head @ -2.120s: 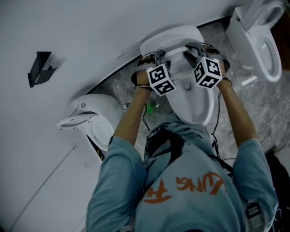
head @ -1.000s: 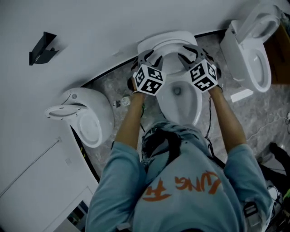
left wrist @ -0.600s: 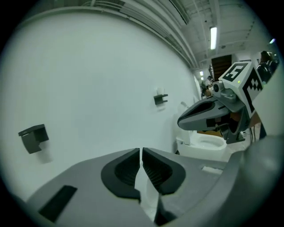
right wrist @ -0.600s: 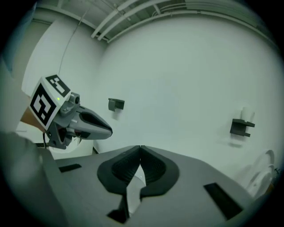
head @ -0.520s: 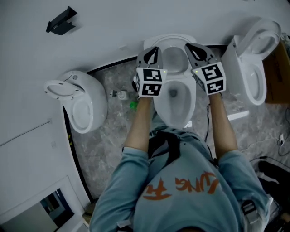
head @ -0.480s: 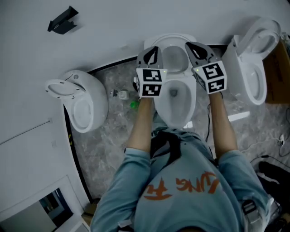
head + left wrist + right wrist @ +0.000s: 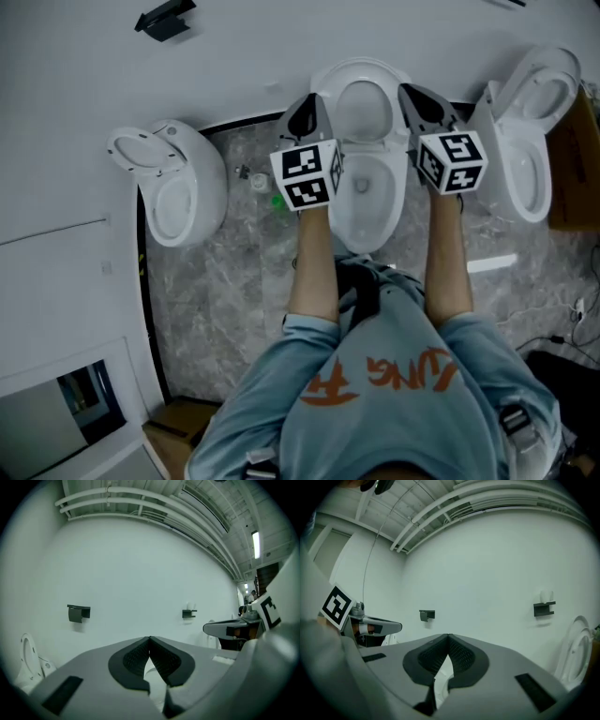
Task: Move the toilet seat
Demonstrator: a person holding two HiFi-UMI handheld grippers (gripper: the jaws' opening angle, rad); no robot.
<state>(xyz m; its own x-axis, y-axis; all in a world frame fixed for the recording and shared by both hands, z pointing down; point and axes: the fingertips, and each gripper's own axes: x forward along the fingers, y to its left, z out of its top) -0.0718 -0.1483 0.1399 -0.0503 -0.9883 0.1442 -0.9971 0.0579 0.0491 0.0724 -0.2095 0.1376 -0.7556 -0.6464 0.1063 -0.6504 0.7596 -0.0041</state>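
Grey marble floor (image 7: 225, 309), white wall (image 7: 234, 47), middle toilet (image 7: 370, 211) of three with bowl uncovered, toilet seat (image 7: 364, 98) upright against the wall, left gripper (image 7: 149, 639) and right gripper (image 7: 448, 636) either side of it, both jaws pressed together, empty.

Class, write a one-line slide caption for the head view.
Left gripper and right gripper, both shut, flank the raised seat of the middle toilet of three.

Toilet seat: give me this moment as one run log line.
toilet seat: looks raised, ungripped | left gripper: shut, empty | right gripper: shut, empty | both flank middle toilet
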